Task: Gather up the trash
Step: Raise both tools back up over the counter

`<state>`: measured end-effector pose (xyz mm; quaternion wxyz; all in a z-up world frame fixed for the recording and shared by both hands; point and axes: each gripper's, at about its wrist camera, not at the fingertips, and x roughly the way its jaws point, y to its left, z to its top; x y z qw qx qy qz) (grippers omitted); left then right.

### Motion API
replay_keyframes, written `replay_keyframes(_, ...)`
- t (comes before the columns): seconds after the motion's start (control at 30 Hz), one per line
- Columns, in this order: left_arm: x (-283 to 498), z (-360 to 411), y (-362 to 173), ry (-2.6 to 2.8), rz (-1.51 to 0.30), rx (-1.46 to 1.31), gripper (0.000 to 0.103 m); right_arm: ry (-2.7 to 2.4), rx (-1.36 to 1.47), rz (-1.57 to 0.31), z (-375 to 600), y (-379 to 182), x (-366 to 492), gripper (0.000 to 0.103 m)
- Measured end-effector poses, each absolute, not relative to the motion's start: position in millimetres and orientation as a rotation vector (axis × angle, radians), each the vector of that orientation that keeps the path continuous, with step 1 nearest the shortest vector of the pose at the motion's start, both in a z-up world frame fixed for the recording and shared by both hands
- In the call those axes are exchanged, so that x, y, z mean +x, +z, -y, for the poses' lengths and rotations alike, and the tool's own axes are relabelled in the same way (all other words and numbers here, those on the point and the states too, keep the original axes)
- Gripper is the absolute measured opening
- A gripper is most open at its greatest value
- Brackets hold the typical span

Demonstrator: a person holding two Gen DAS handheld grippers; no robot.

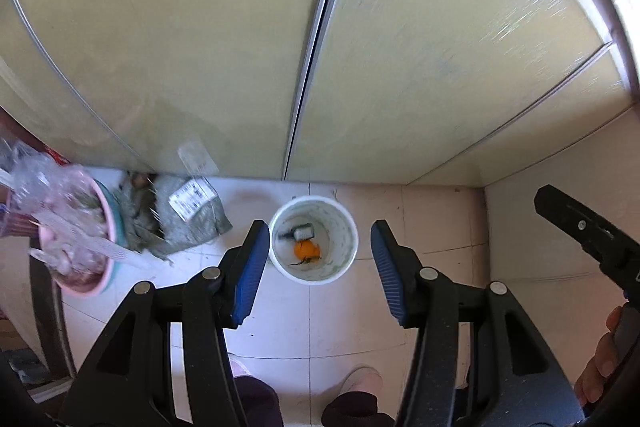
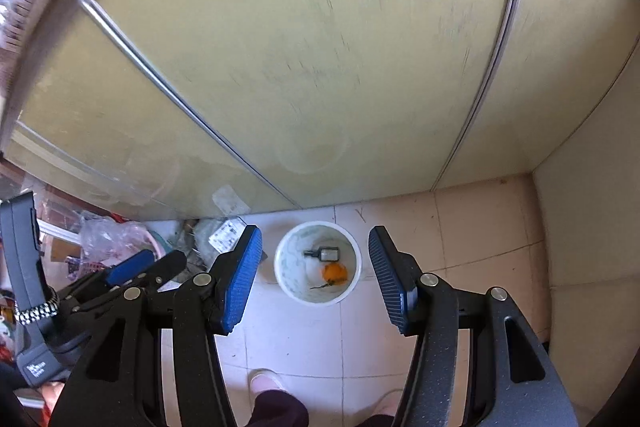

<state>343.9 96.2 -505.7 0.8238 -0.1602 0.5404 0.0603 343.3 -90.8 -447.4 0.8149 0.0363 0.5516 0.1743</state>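
Now both the left gripper (image 1: 316,269) and right gripper (image 2: 315,275) hang spread wide and empty above the white bin (image 1: 313,239) on the tiled floor (image 1: 288,323). Inside the bin lie an orange peel (image 1: 306,249) and a small bottle (image 1: 301,231).

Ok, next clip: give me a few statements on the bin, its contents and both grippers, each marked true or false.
1. The white bin stands upright on the tiled floor. True.
2. The bin holds nothing. False: an orange fruit and a small bottle lie in it.
3. The left gripper is shut on a bag. False: its jaws stand open and bare above the bin.
4. The right gripper is open and holds nothing. True.
5. A grey bag with a white label lies on the floor left of the bin. True.
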Motion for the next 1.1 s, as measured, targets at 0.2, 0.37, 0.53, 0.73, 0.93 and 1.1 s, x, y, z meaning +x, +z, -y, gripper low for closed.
replay_keyframes(0.2,323.5,-81.7,-396.5,0.113,-1.083,-0.306,0.052,0.381,0.074,-1.108,105.3,-346.9,323.0,0.052)
replay_keyframes(0.37,303.2,-62.6,-306.4,0.109,-1.002,-0.266,0.056,0.386,0.066,-1.032,126.9,-262.3,302.0,0.052)
replay_keyframes(0.53,284.0,-44.0,-224.2,0.122,-0.904,-0.244,0.061,0.4,0.044,-0.933,142.1,-191.4,278.6,0.052)
replay_keyframes(0.73,261.3,-26.8,-141.7,0.142,-0.756,-0.232,0.066,0.417,0.02,-0.79,155.8,-120.2,257.9,0.056)
replay_keyframes(0.93,249.7,-13.2,-84.0,0.13,-0.638,-0.212,0.073,0.44,0.021,-0.674,159.9,-74.1,248.4,0.069)
replay_keyframes(1.1,256.2,-12.5,-61.8,0.121,-0.578,-0.175,0.087,0.447,0.019,-0.615,154.2,-55.7,253.9,0.08)
